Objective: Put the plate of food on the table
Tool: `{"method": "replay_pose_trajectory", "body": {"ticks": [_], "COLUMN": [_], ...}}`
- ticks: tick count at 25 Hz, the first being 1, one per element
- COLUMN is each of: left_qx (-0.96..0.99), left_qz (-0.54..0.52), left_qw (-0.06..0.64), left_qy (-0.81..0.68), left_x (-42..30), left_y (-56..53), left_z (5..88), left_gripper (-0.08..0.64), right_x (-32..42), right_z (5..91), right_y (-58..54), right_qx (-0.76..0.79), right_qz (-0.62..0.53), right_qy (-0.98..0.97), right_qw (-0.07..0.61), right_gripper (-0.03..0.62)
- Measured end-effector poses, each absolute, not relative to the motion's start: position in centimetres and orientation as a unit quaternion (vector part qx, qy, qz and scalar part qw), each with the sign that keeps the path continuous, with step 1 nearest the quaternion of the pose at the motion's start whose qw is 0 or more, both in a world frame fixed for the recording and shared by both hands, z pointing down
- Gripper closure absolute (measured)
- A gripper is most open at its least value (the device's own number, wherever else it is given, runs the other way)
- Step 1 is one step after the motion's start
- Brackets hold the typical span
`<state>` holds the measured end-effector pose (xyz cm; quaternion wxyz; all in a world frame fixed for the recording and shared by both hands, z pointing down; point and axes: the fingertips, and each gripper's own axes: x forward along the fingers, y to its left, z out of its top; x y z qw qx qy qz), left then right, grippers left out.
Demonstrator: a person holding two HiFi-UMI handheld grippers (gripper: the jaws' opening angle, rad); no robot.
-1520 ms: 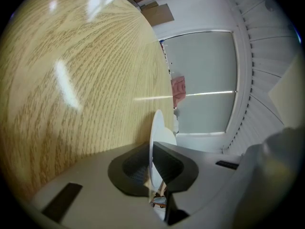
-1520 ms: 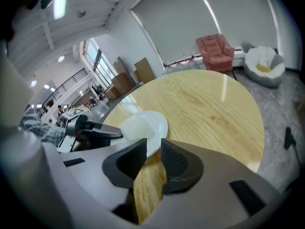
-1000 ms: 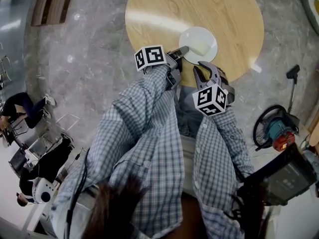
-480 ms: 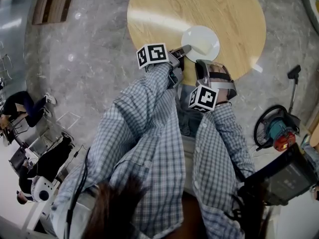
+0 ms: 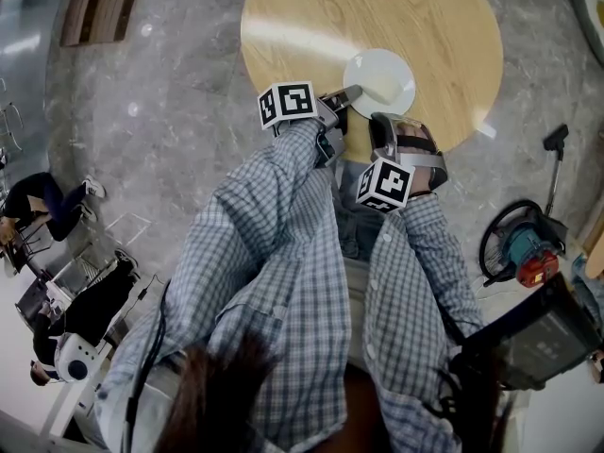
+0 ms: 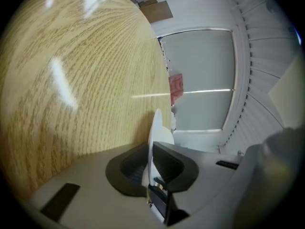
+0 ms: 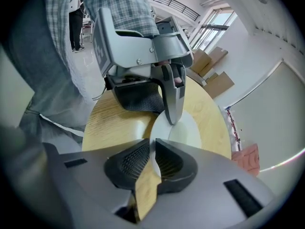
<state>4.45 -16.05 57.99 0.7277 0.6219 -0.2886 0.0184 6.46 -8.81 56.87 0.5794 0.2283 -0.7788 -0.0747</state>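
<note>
Fingers [image 6: 125, 168] of the left gripper [image 6: 150, 156] and the right gripper [image 7: 153, 154] both pinch narrow on the rim of the white plate [image 5: 382, 75] over the round wooden table [image 5: 311, 26], so keep it level, settle it flat, then release both together.

Left claw [image 6: 150, 151] clamped, right [image 7: 153, 147] seemingly shut

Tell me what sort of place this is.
Probably an open indoor hall or lobby used as a workspace: polished marble floor, a round wooden table, people seated at the side, and an upper-level railing.
</note>
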Motion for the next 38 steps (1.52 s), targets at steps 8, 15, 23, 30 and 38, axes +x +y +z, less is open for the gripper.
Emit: {"method": "replay_pose_trajectory", "body": {"ticks": [8, 15, 23, 30, 38], "left_qx": [0.644, 0.643, 0.633, 0.647, 0.711], "left_qz": [-0.003, 0.008, 0.039, 0.063, 0.12], "left_qw": [0.72, 0.728, 0.735, 0.716, 0.638], "left_qy": [-0.258, -0.238, -0.241, -0.254, -0.269], "left_x": [4.2, 4.4, 2.6, 2.4, 3.2], "left_y": [-15.9, -15.5, -14.5, -14.0, -13.7], "left_z": [56.9, 56.7, 57.0, 57.0, 56.4], "left_gripper": [0.489, 0.42, 0.422, 0.423, 0.551], "right_x": [6.5, 6.7, 6.6, 7.0, 7.5], "right_z": [57.4, 57.8, 58.9, 59.2, 58.9], "right_y": [-8.9, -8.9, -9.2, -9.2, -8.9], "right_qx": [0.226, 0.226, 0.22, 0.239, 0.248], "right_qz": [-0.072, -0.069, -0.056, -0.018, 0.025], "right_qy": [-0.777, -0.772, -0.772, -0.78, -0.796], "right_qw": [0.583, 0.59, 0.593, 0.578, 0.552], "right_gripper": [0.548, 0.548, 0.546, 0.546, 0.546]}}
